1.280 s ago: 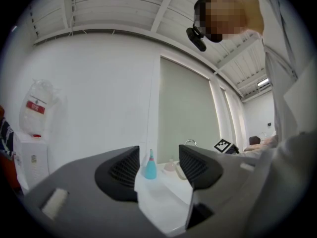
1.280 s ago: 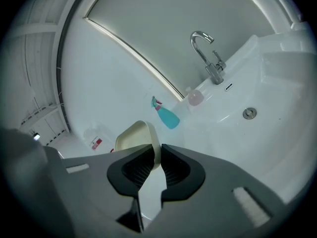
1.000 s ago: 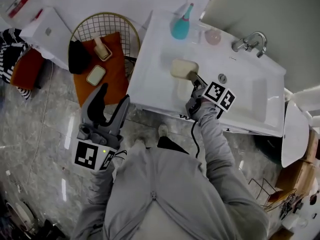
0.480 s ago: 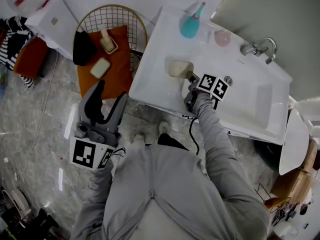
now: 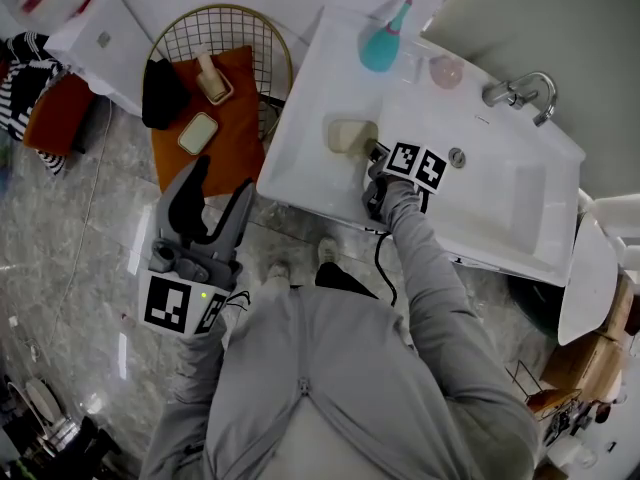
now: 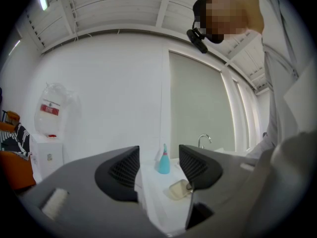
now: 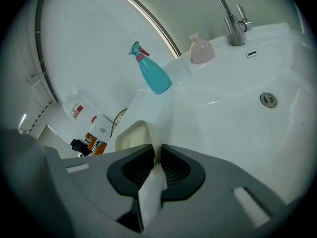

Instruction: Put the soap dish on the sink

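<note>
A cream soap dish sits over the left ledge of the white sink. My right gripper is shut on its rim; in the right gripper view the dish is pinched edge-on between the jaws of the right gripper. My left gripper hangs open and empty below the sink's front left corner, over the floor. Its own view of the left gripper looks up at the sink, with the dish between the jaws in the distance.
A teal spray bottle and a pink bottle stand at the sink's back, the tap to the right. A wire basket with an orange cloth, two more soap dishes and a black item stands left of the sink.
My right gripper has carried the soap dish a little left and farther onto the sink's left ledge. The left gripper has stayed open in about the same place.
</note>
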Demonstrator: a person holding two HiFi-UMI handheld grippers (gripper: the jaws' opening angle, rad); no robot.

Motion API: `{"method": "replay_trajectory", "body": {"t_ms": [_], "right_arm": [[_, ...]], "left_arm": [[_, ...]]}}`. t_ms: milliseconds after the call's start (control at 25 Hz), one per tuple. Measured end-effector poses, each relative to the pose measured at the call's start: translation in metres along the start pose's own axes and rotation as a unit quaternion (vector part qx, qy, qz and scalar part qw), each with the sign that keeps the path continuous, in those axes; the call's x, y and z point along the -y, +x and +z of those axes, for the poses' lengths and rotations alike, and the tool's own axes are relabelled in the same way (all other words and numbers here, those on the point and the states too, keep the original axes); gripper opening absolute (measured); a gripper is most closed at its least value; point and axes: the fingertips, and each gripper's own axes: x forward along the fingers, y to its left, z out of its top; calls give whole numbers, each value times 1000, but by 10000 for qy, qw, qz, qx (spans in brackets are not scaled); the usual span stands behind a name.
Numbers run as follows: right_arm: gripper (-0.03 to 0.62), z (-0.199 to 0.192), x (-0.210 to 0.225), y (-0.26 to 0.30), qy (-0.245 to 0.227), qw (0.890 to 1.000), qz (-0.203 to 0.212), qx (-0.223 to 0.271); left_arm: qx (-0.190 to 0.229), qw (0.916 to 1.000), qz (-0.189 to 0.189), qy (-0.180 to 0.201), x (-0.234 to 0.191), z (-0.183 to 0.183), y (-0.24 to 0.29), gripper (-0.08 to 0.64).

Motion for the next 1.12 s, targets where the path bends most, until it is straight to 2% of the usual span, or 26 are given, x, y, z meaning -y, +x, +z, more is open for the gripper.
{"method": "replay_trajectory", "body": {"t_ms": [360, 760, 960, 1120], "right_arm": [[48, -2, -4, 6, -204, 9998, -10, -70], [54, -1, -14, 8, -278, 9994, 206, 10], [98, 2, -16, 4, -433, 9989, 158, 111], [100, 6, -17, 0, -497, 9984, 144, 211]], "left_arm": [[-13, 10000, -57, -16, -4, -2, 5, 272], [4, 10000, -70, -48, -6, -3, 6, 272], [15, 9999, -122, -55, -5, -2, 8, 272], [37, 9998, -185, -58, -3, -3, 11, 272]]}}
